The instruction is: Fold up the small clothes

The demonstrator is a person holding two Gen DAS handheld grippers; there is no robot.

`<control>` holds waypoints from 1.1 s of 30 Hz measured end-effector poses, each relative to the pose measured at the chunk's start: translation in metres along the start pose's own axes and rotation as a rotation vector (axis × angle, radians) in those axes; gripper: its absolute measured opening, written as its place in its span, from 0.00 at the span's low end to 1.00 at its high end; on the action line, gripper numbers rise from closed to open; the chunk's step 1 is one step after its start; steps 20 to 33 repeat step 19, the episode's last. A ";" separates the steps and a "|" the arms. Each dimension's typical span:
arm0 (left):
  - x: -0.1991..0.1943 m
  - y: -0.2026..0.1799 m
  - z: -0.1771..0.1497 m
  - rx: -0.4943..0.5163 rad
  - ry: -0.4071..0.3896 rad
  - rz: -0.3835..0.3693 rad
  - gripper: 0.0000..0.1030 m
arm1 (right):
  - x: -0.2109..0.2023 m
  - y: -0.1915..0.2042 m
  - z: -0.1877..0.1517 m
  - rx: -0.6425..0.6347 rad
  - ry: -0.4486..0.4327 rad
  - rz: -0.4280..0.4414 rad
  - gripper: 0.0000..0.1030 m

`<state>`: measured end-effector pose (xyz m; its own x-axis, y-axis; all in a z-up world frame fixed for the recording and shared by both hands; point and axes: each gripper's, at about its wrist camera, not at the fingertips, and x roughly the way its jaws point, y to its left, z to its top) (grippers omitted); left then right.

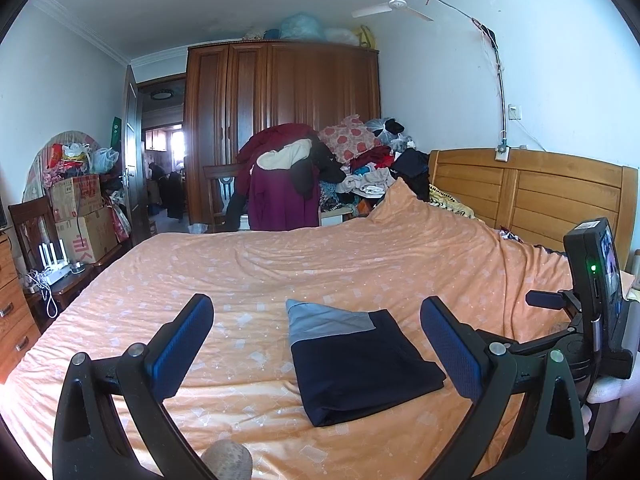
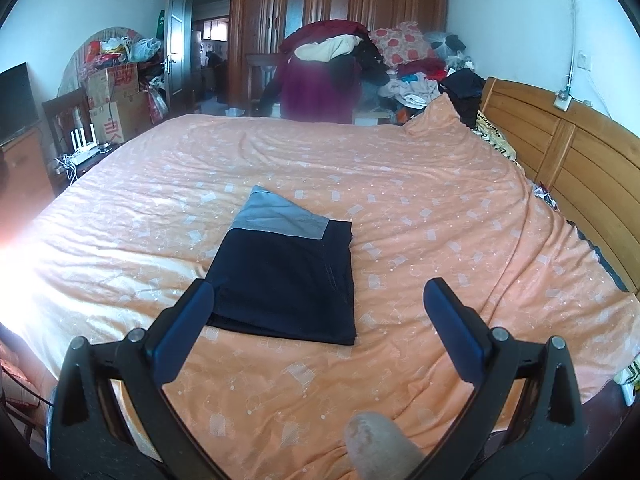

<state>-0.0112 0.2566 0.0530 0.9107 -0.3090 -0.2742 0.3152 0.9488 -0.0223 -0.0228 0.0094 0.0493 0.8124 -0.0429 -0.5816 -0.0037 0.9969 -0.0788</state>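
Left jaws: left gripper (image 1: 316, 332) spread wide, holding nothing, above the bed.
Right jaws: right gripper (image 2: 318, 312) equally wide, empty; its left finger overlaps the garment's near corner in view, contact unclear.
Garment: folded navy shorts with grey waistband (image 2: 286, 276) lie flat on the orange bedsheet (image 2: 420, 216), a neat rectangle.
Stage: fold looks finished.
Risk: a finger dragging that corner could peel layers open; loose sheet wrinkles may snag.

White walls (image 1: 560, 80) and a white ceiling with a ceiling fan (image 1: 394, 2). A wooden wardrobe (image 1: 280, 112) stands against the far wall, beside an open door (image 1: 132, 152). Wooden headboard (image 1: 532, 192) at the bed's right edge; orange bedspread (image 2: 400, 208). Strong glare at the left edge.
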 end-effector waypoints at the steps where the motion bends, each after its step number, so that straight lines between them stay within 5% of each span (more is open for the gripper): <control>1: 0.000 0.000 -0.001 -0.001 0.002 -0.001 1.00 | 0.000 0.000 0.000 0.002 -0.002 0.000 1.00; 33: 0.009 0.002 -0.012 -0.007 0.033 -0.022 1.00 | 0.011 -0.004 -0.002 0.041 0.036 0.056 1.00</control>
